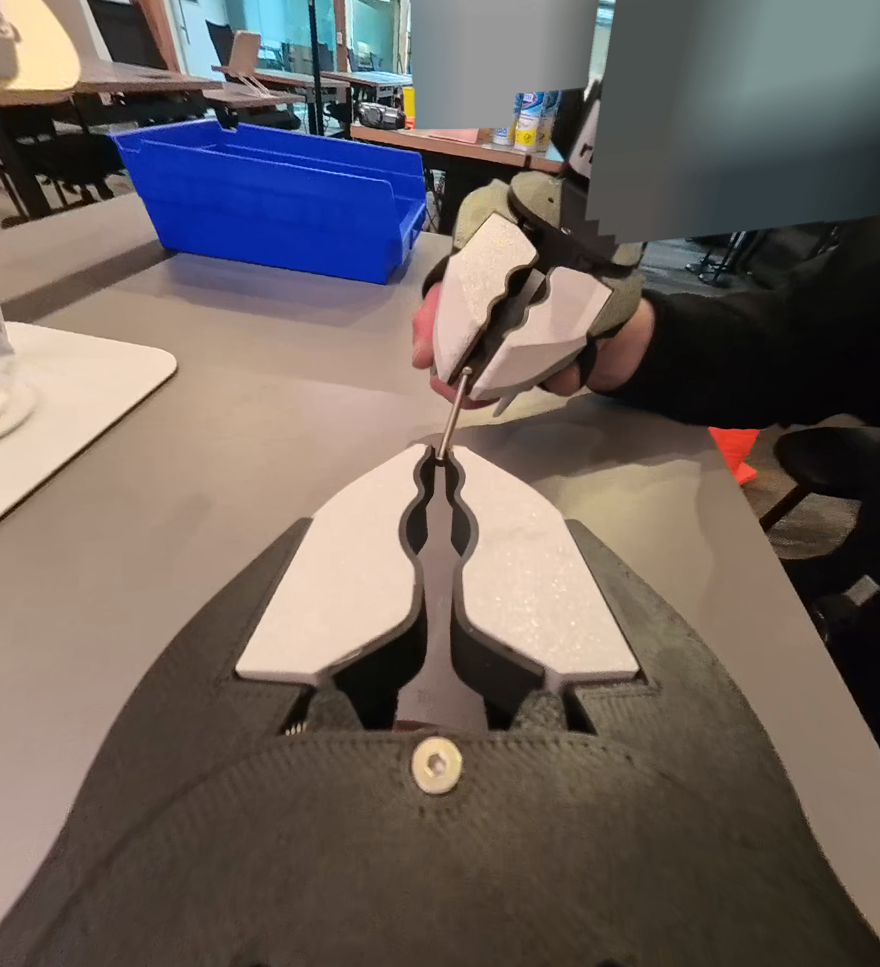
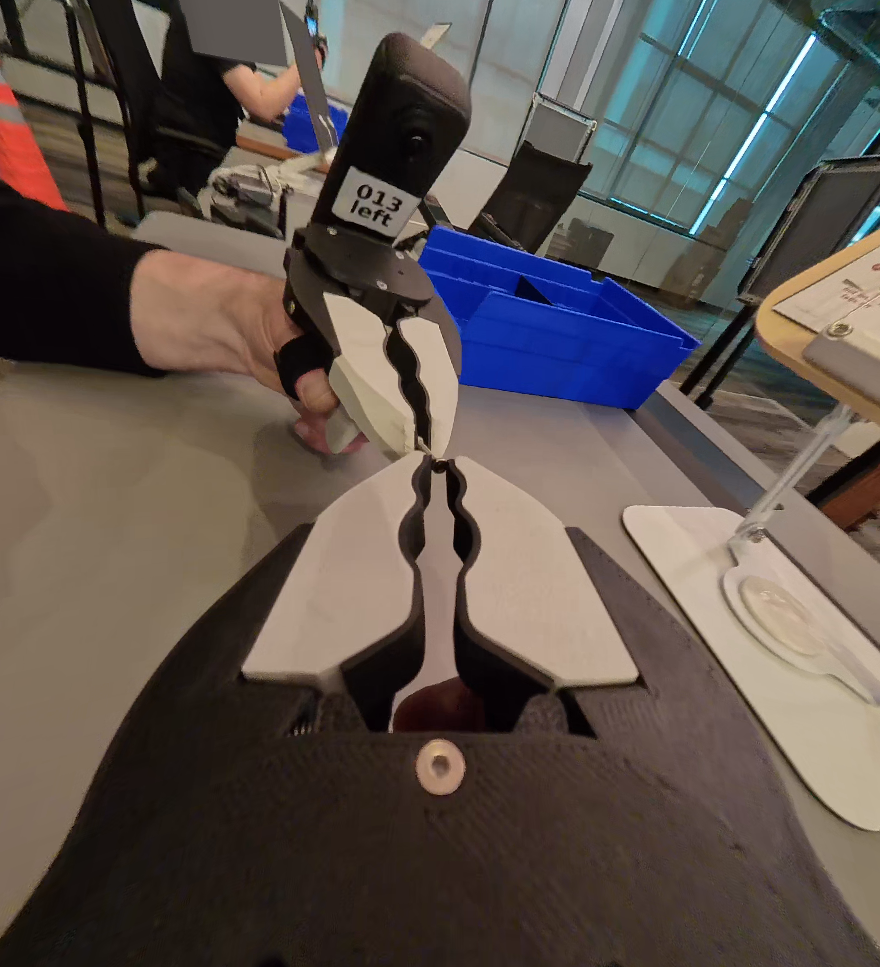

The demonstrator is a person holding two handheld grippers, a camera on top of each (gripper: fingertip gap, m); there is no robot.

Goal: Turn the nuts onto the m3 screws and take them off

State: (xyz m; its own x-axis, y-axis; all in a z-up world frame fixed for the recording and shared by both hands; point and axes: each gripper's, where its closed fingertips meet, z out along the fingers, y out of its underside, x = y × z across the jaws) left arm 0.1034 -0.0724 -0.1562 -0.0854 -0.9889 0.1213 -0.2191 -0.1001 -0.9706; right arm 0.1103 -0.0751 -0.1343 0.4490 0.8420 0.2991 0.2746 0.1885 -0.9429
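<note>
Open desk [image 1: 270, 418] is lying clear between a blue bin [image 1: 281, 199] standing behind and a white stand base [image 2: 772, 680] crowding one side.

blue bin [image 1: 281, 204], orange cone [image 2: 1, 120], white stand base [image 2: 772, 675], grey table [image 1: 218, 471]

Two grippers meet tip to tip over a grey table.

The right gripper [image 2: 439, 464], in the foreground, has its white fingers [image 2: 521, 575] nearly closed, pinching a small dark piece, too small to identify, at the tips. Facing it, the left gripper [image 2: 424, 445] points down, its fingers pressed together on a thin metal screw [image 2: 424, 446] that reaches the right gripper's tips. A hand [image 2: 228, 329] in a black sleeve holds the left gripper, which carries a black camera [image 2: 401, 125]. A blue bin [image 2: 558, 335] sits behind on the table [image 2: 113, 497]; a white stand base [image 2: 772, 654] lies to the right.
</note>
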